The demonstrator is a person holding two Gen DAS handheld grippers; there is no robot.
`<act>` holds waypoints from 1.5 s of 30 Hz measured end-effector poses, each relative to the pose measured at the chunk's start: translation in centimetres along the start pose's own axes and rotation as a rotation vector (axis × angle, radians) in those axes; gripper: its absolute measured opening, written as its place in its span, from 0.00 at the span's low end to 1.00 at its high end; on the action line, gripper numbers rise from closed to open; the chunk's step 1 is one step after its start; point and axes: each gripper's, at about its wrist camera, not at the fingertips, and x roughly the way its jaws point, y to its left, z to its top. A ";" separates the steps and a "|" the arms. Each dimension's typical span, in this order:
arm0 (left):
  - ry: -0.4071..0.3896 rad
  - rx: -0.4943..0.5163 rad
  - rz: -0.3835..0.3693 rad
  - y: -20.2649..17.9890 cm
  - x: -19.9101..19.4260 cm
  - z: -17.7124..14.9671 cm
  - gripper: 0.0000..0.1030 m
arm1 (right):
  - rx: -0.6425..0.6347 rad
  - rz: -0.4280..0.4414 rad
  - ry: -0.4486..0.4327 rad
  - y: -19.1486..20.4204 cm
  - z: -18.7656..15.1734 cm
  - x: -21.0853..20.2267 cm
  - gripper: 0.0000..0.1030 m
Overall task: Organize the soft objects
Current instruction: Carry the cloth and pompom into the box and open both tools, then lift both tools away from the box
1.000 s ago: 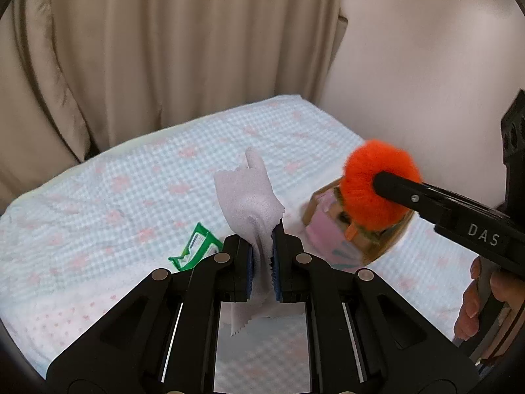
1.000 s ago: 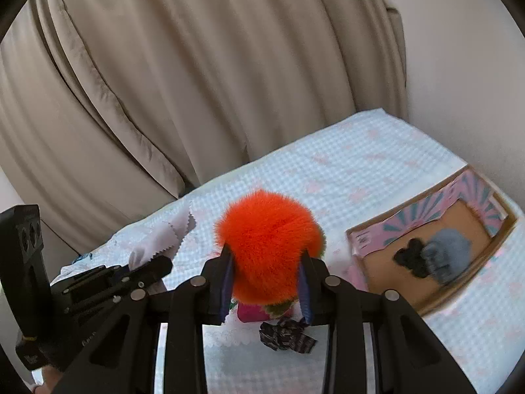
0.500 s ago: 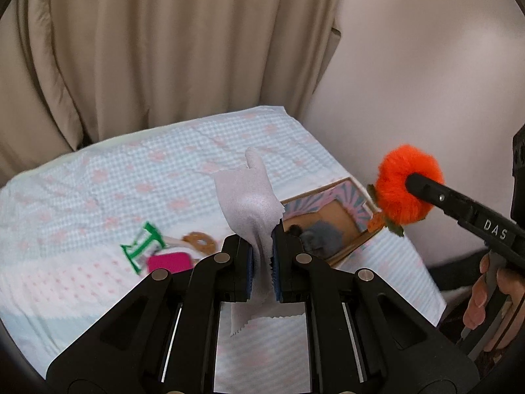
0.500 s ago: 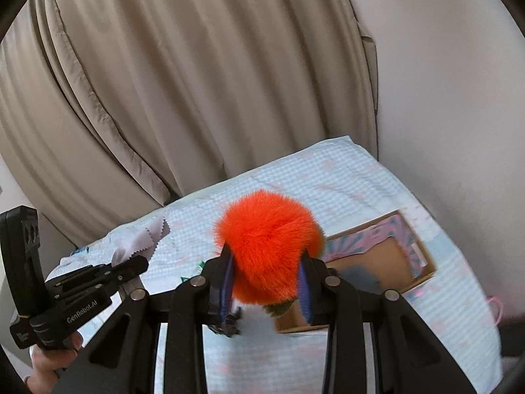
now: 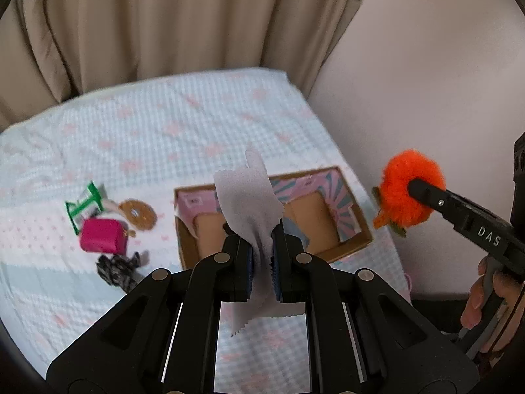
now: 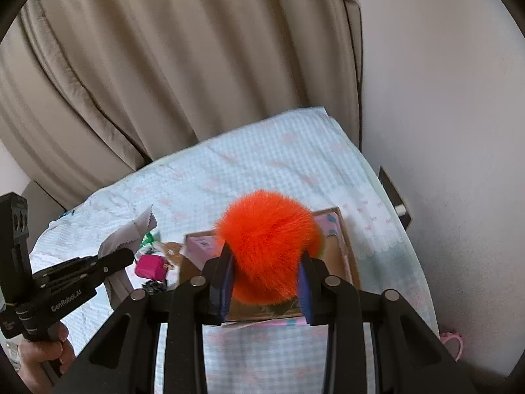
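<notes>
My left gripper (image 5: 262, 239) is shut on a pale grey cloth (image 5: 249, 193) and holds it high above a shallow cardboard box (image 5: 357, 221) with a pink patterned rim. My right gripper (image 6: 265, 262) is shut on a fluffy orange pom-pom (image 6: 267, 246) and holds it above the same box (image 6: 347, 249). The pom-pom also shows at the right of the left wrist view (image 5: 410, 187), off the bed's right edge. The cloth shows at the left of the right wrist view (image 6: 128, 233). The cloth hides most of the box's contents.
The bed (image 5: 164, 131) has a light blue checked cover. Left of the box lie a green packet (image 5: 83, 205), a pink pouch (image 5: 103, 236), a brown round item (image 5: 137, 213) and a dark patterned cloth (image 5: 116, 267). A beige curtain (image 5: 164, 26) hangs behind, a wall (image 5: 426, 65) at right.
Both grippers have risen and pulled back from the bed, each with its load. The box and the small items left of it now show whole below.
</notes>
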 end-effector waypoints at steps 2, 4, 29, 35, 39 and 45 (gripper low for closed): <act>0.034 -0.016 0.013 0.0 1.9 0.1 0.08 | 0.009 0.000 0.023 -1.1 0.1 1.4 0.29; 0.072 -0.031 0.030 0.3 4.2 0.2 0.07 | 0.018 -0.003 0.052 -2.2 0.2 3.4 0.29; 0.453 -0.106 0.106 3.4 20.5 -2.3 0.09 | 0.115 -0.040 0.364 -5.8 -0.2 18.7 0.29; 0.418 -0.037 0.099 1.9 19.2 -1.4 1.00 | 0.139 -0.023 0.389 -5.9 -0.1 19.6 0.89; 0.407 -0.011 0.099 1.8 18.1 -1.5 1.00 | 0.133 -0.016 0.363 -5.9 -0.2 18.7 0.94; 0.394 -0.030 0.091 2.1 16.6 -1.7 1.00 | 0.124 -0.013 0.363 -5.6 -0.7 17.9 0.94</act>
